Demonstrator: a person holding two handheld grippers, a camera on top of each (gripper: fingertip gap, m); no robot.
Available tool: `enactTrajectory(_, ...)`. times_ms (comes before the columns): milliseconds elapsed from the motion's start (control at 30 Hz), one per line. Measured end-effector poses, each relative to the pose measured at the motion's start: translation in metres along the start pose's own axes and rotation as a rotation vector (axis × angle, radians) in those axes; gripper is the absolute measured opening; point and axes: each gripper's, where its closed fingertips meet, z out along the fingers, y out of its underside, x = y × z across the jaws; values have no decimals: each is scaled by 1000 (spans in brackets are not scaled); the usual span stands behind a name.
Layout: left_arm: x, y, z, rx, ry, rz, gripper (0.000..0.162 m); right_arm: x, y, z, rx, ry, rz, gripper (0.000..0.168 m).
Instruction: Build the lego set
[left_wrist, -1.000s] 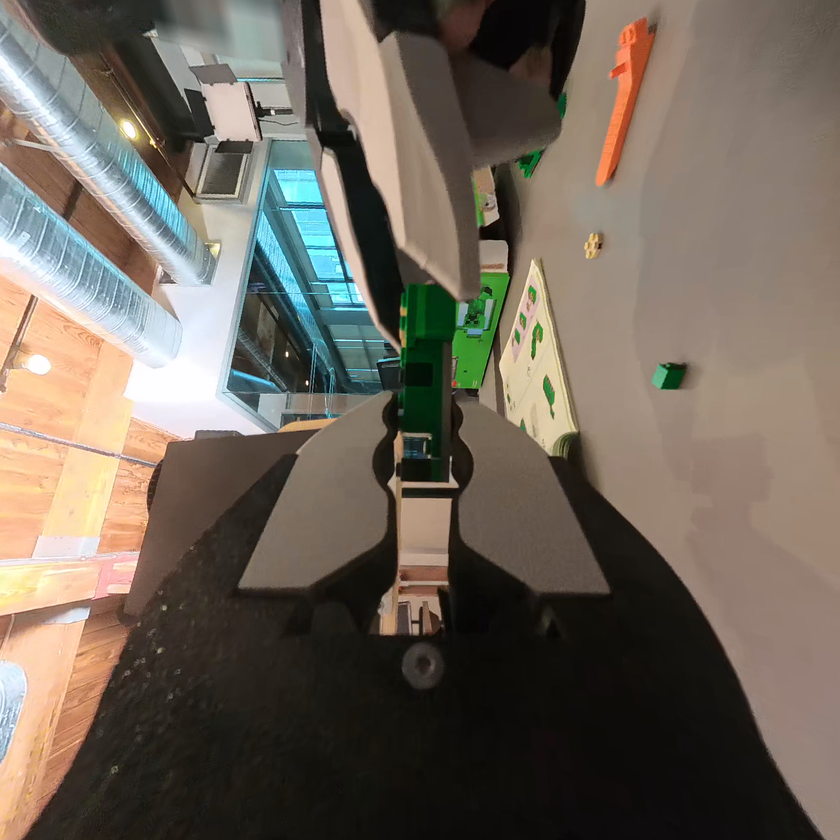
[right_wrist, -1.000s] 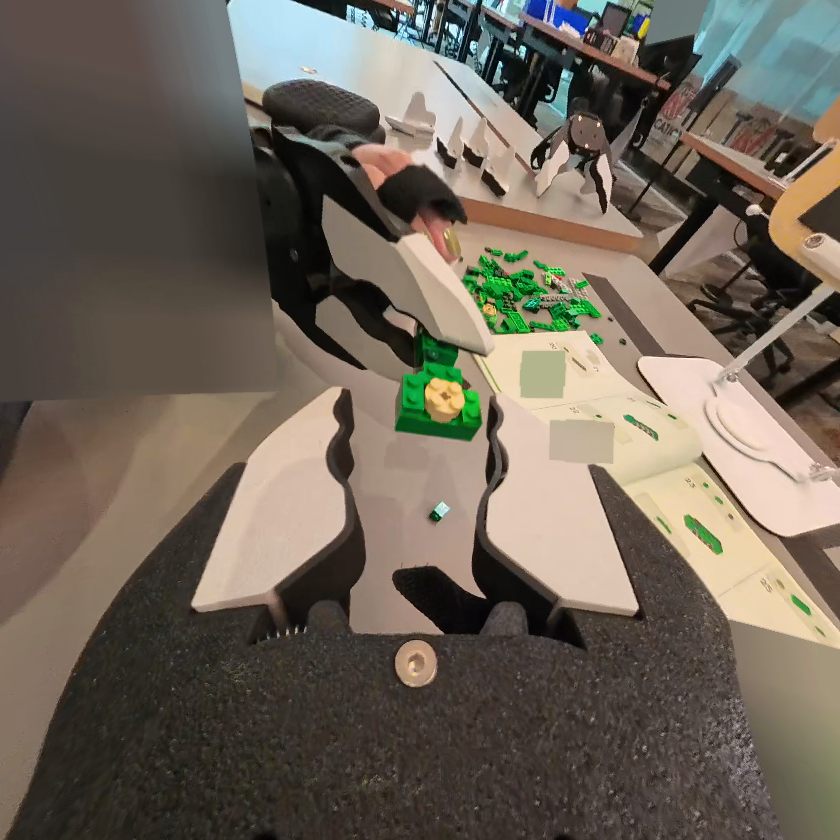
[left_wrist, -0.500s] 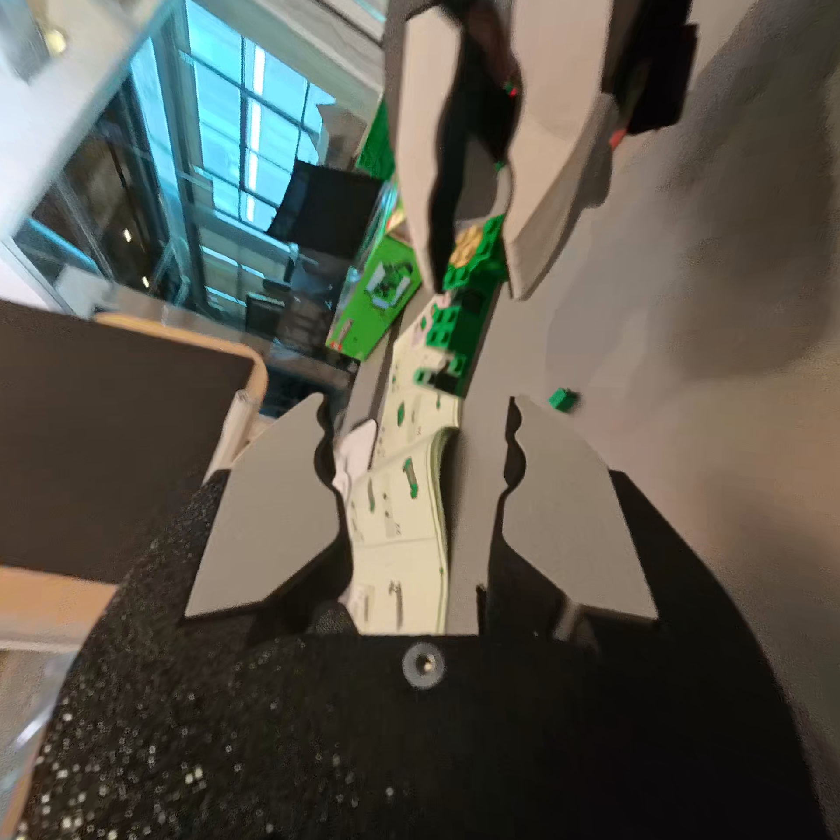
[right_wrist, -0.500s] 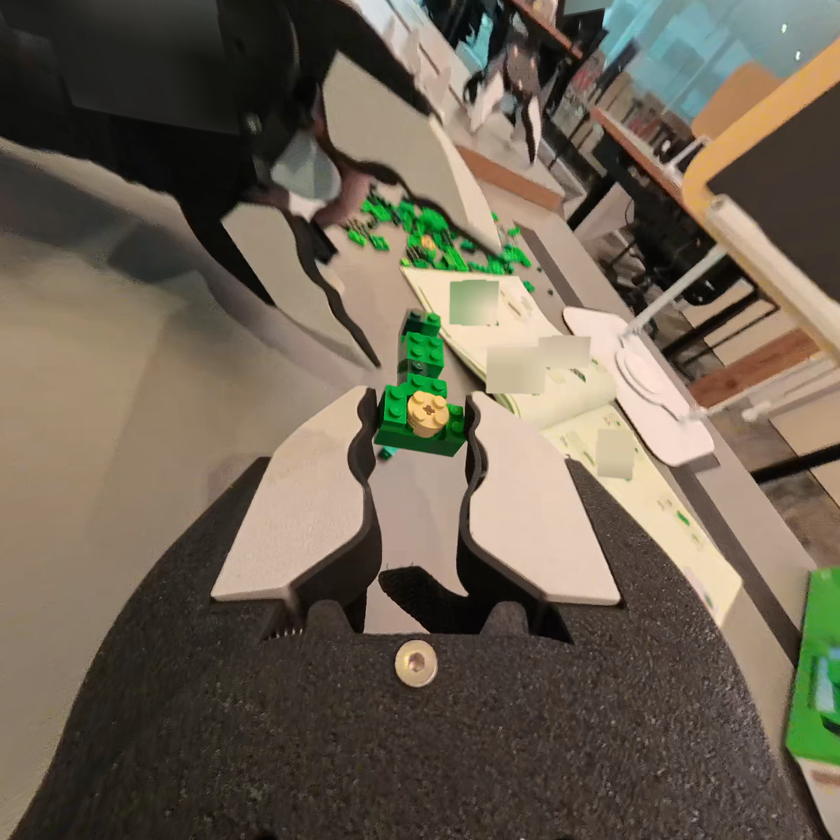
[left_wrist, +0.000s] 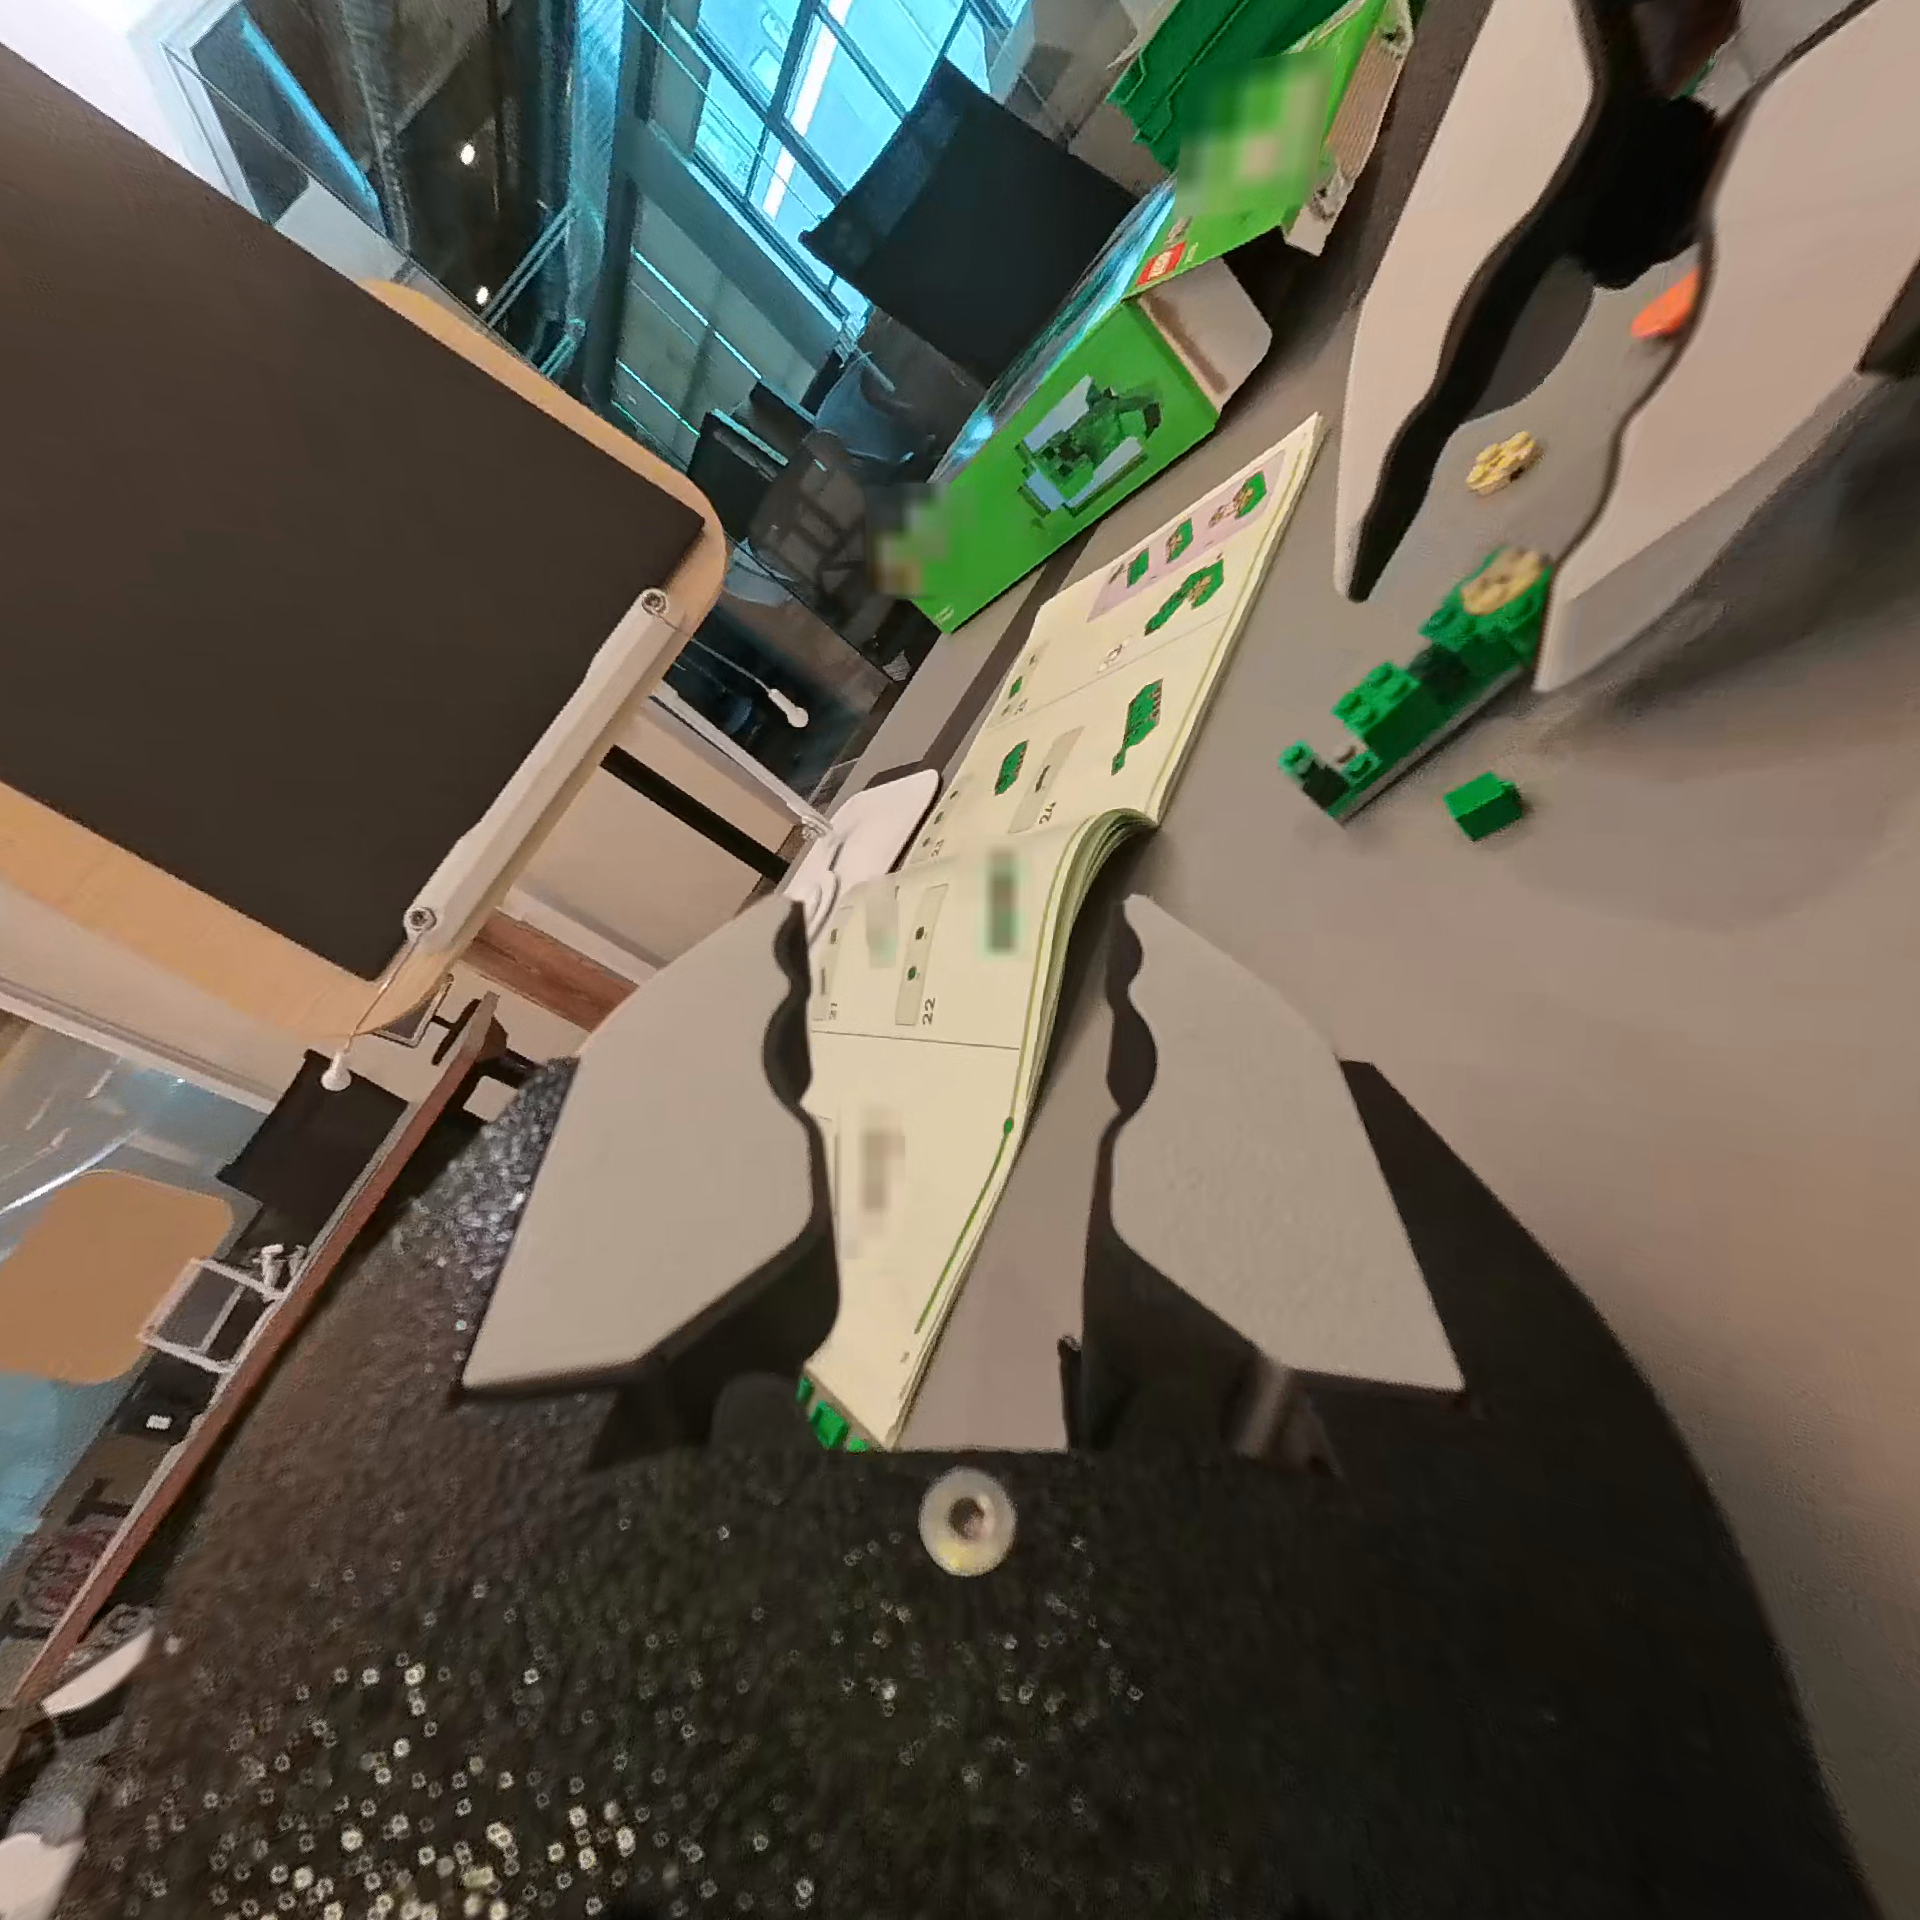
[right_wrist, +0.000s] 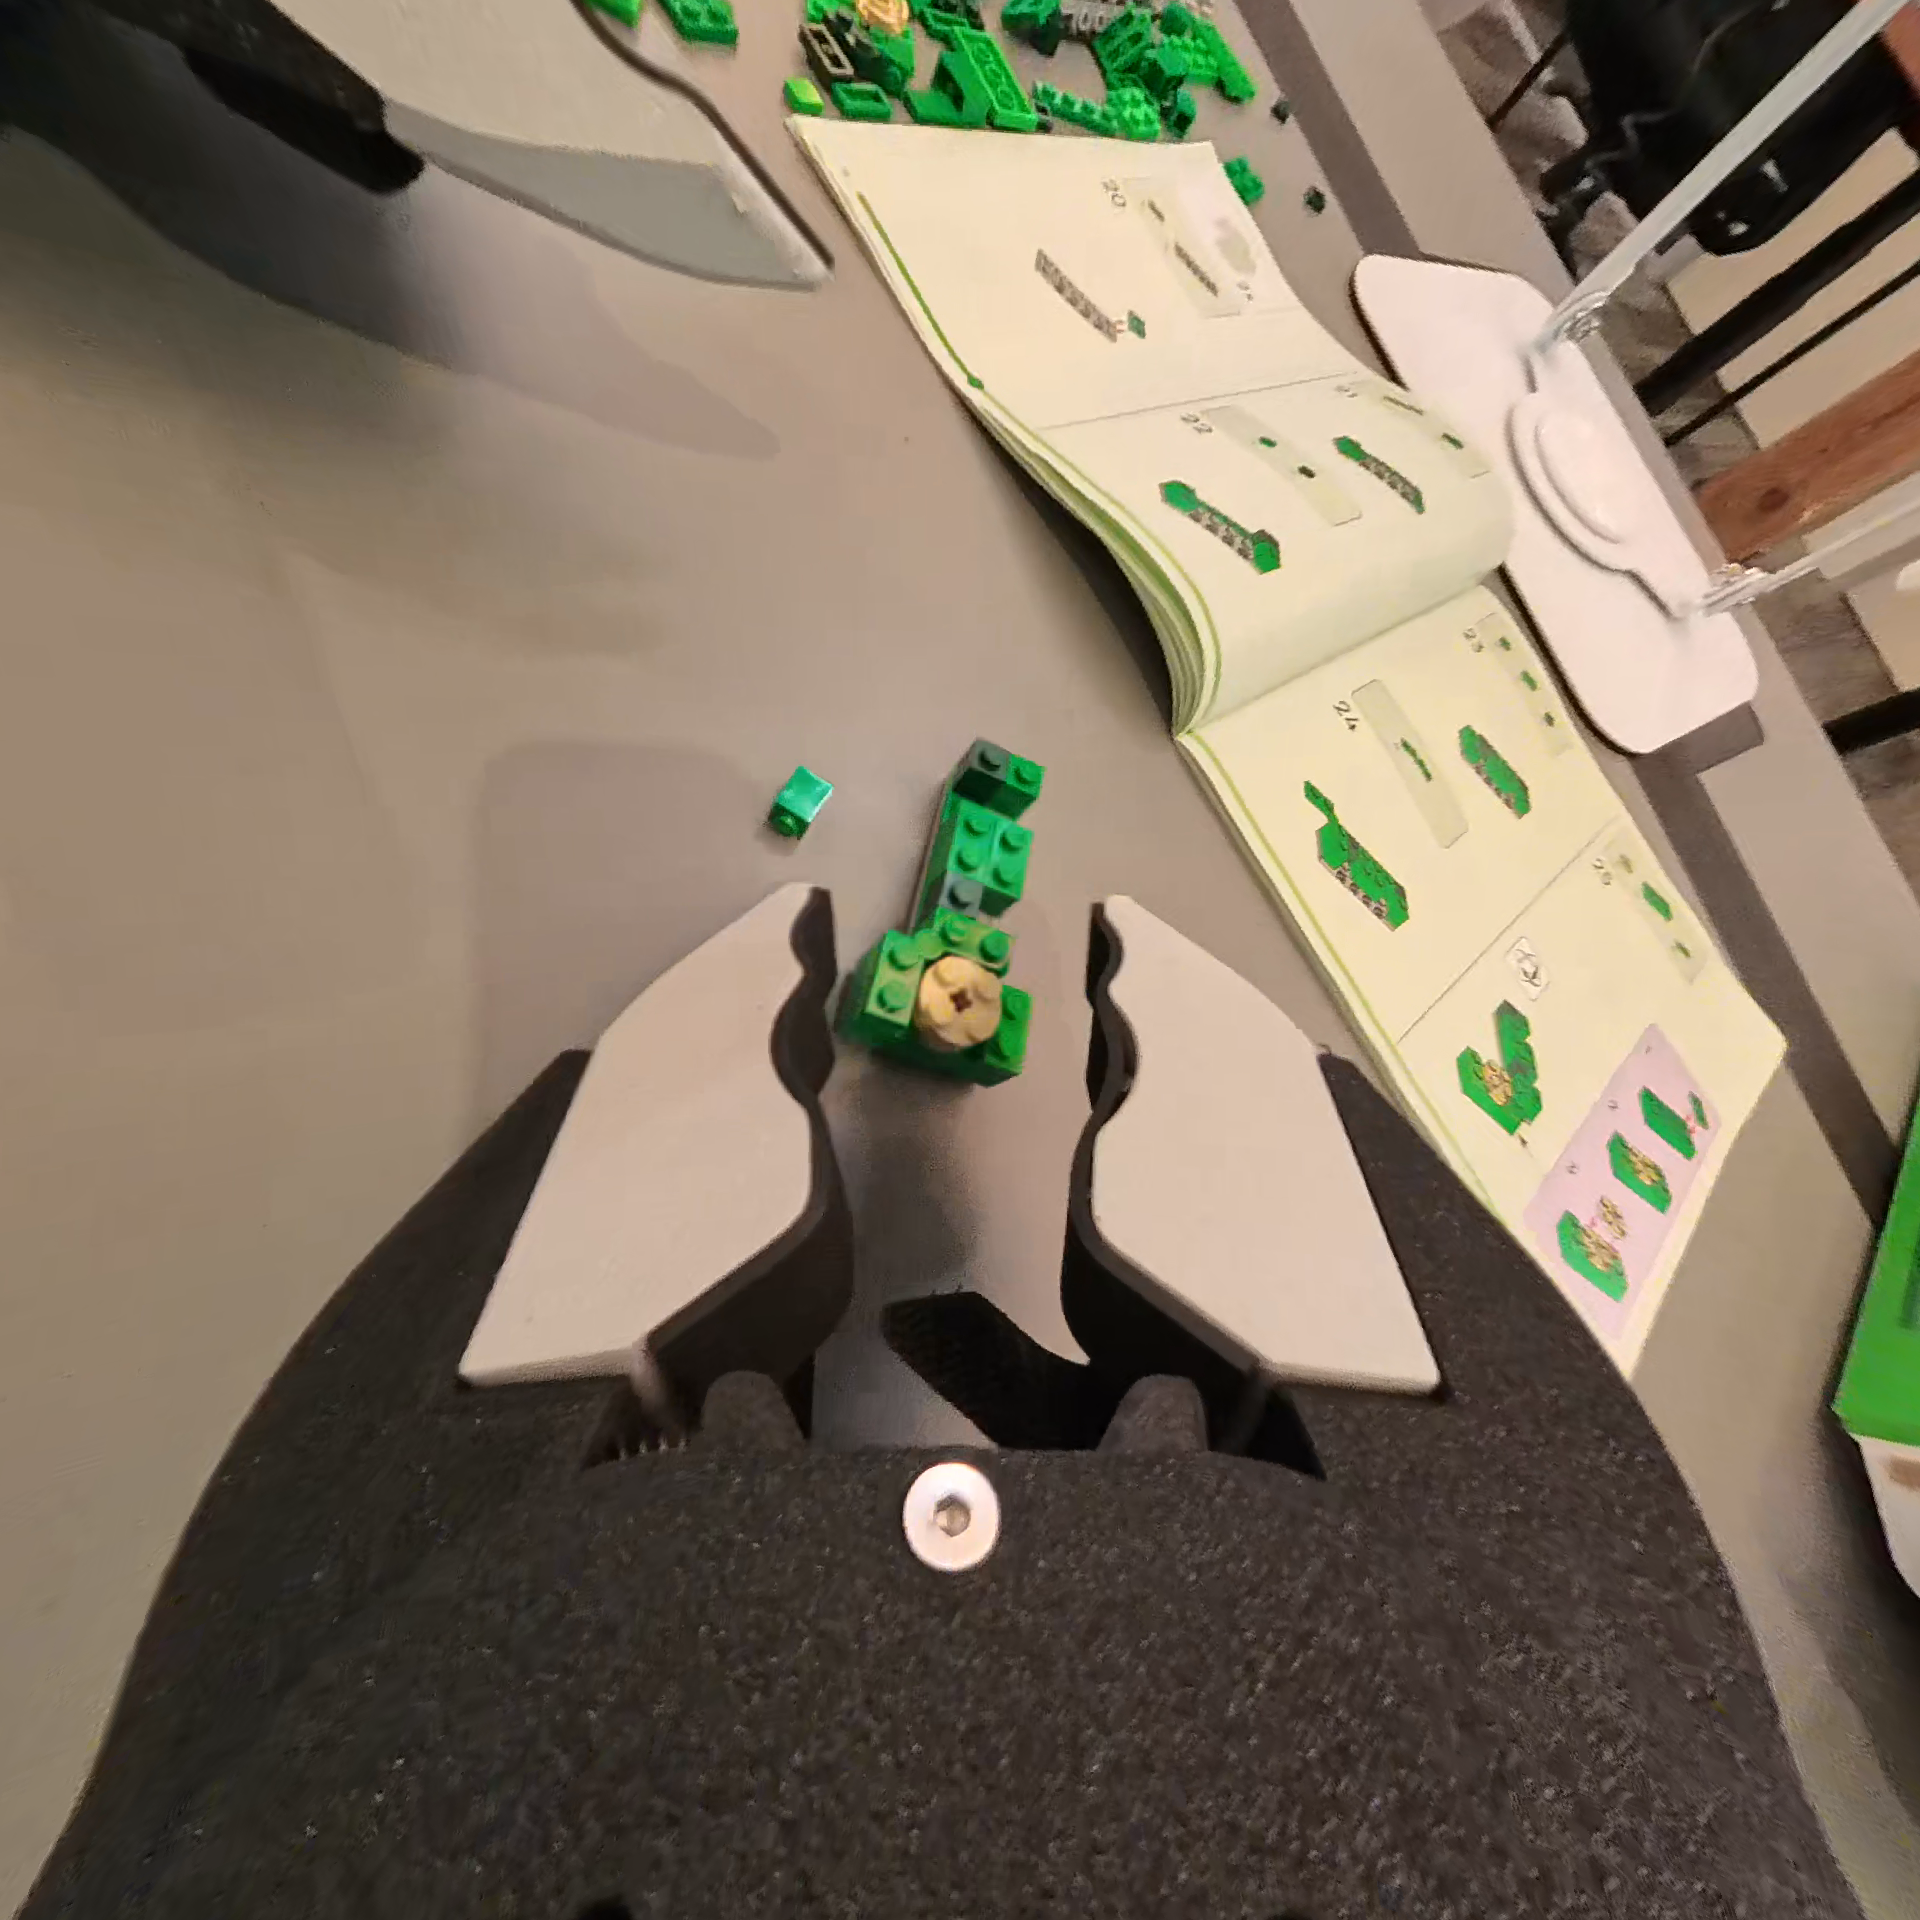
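A green brick assembly with a tan round piece on its wide end lies on the grey table. My right gripper is open, its fingertips either side of the wide end, the left one close to it. A small loose green brick lies just left of the assembly. My left gripper is open and empty over the open instruction booklet. In the left wrist view the assembly lies beyond, under the right gripper's fingers.
The booklet lies right of the assembly. A pile of green bricks is at the far end. A white stand base and a green box sit near the table edge. A loose tan piece lies farther off.
The left gripper let go of the assembly and drew back over the booklet. The right gripper closed on it, brought it down to the table, and now stands open around it.
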Motion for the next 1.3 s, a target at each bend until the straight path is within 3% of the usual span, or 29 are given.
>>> enactTrajectory(133, -1, 4, 0, -10, 3, -22, 55, 1, 4, -14, 11, -1, 6, 58)
enactTrajectory(400, -5, 5, -1, 18, 29, -116, 54, -5, 24, -42, 39, -45, 187, 56)
enactTrajectory(933, 1, -2, -1, 71, 77, -122, 48, -9, 16, -30, 70, -83, 230, 53)
enactTrajectory(1300, 14, -9, -1, 90, 126, -72, 45, 13, 3, -39, 221, 18, 218, 52)
